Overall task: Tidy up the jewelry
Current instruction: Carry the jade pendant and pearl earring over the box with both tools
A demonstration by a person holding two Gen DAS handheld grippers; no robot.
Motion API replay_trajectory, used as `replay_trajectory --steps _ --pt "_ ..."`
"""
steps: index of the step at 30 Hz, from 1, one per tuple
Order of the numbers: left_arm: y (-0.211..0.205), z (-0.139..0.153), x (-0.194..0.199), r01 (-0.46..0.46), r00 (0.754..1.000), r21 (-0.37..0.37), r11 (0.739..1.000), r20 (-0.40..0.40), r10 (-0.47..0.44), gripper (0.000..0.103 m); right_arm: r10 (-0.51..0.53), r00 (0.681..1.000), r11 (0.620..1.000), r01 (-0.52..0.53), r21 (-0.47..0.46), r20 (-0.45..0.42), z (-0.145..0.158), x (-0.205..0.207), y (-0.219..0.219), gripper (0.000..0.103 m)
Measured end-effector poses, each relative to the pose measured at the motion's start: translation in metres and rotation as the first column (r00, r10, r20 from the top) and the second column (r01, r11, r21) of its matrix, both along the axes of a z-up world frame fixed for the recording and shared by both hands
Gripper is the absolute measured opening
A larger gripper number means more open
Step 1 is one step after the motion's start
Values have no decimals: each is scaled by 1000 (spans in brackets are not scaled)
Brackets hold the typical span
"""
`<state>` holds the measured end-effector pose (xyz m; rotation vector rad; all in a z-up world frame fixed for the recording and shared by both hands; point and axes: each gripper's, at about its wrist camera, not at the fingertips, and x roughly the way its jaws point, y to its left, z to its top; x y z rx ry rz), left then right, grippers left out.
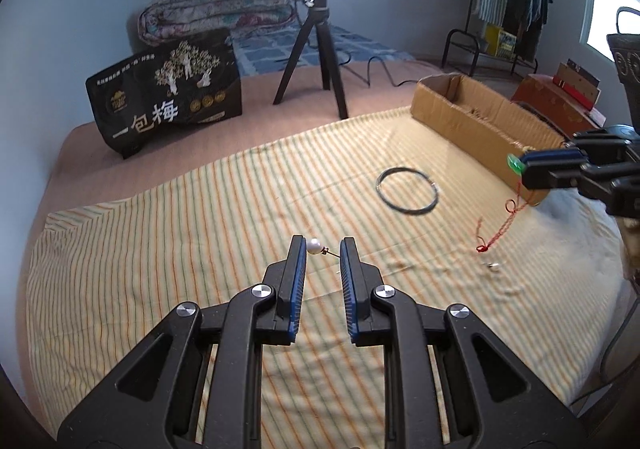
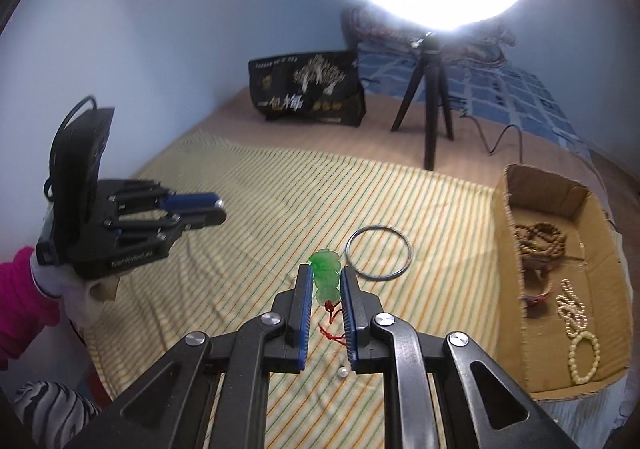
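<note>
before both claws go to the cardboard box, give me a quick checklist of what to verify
1. Right claw grip on the green pendant: ok, pinched between the pads.
2. Pendant's red cord: ok, hangs free under the claw, snagged on nothing that shows.
3. Left claw grip on the pearl earring: cannot tell, only its thin pin spans the pads, so it may slip.
4. Cardboard box has room: ok, bare floor between the wooden beads and the pearl bracelets.
5. Items left on the striped cloth: not ok, the dark bangle and a small pearl remain.
</note>
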<state>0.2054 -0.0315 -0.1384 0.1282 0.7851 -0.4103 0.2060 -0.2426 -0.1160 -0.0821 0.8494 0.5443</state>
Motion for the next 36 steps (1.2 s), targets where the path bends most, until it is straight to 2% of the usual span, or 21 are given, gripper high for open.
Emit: replay_trajectory --steps 19,29,36 --pt "-54 45 -7 99 993 -84 992 64 -94 16 -147 982 988 142 52 121 60 -3 -80 12" --pt "-95 56 -2 161 985 -98 982 81 -154 16 -224 961 975 220 42 164 78 8 -126 12" --pt "-133 65 7 205 977 -129 970 92 -194 16 -280 944 959 282 15 172 78 24 -157 12"
